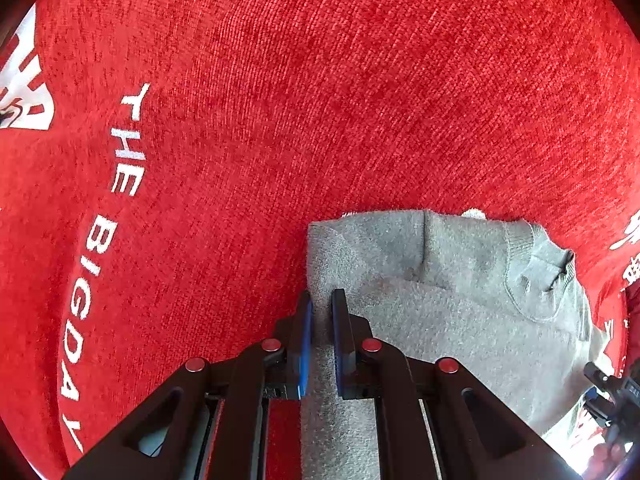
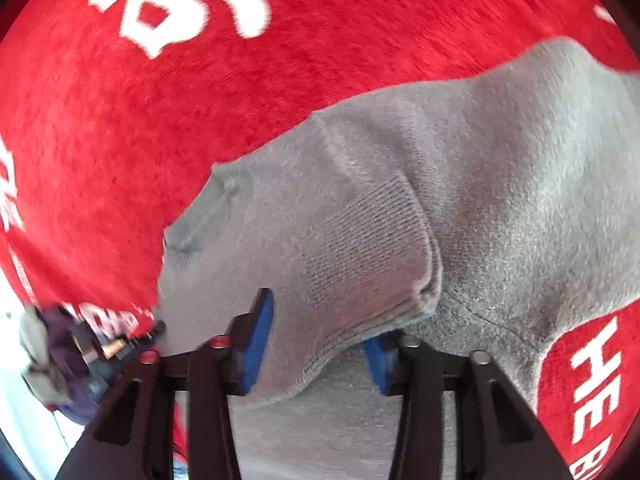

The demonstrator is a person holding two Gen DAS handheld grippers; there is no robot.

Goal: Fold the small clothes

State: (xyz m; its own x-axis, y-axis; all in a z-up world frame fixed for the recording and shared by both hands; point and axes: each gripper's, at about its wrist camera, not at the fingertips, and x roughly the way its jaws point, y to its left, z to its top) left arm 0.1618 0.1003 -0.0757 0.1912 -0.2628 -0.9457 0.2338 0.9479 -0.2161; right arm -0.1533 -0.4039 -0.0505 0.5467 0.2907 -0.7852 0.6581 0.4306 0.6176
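The left gripper (image 1: 322, 332) points forward and down over the near left part of a grey knit garment (image 1: 440, 312), its two blue-padded fingers (image 1: 306, 344) drawn close together with a narrow strip of the grey fabric running up between them; the pads appear to pinch that strip along the garment's left edge. The garment lies on a red cloth (image 1: 280, 100) printed with white lettering, and in the left wrist view its far edge is straight, with a ribbed collar or cuff at the right. Left of and beyond the garment the red cloth lies wide and bare apart from the print. The right gripper (image 2: 320, 344) sits low over the same grey knit garment (image 2: 500, 200), fingers spread well apart; a ribbed band of the garment droops between them, covering much of the right blue pad while the left pad (image 2: 256, 344) stands clear beside it, and I cannot tell whether either pad presses the fabric. That view is blurred. The red cloth (image 2: 200, 120) fills the upper left of it, open beyond the garment's sloping edge, and more red shows at the lower right. At the far left edge of the right wrist view a dark, smeared object lies near the cloth's border; what it is cannot be told.
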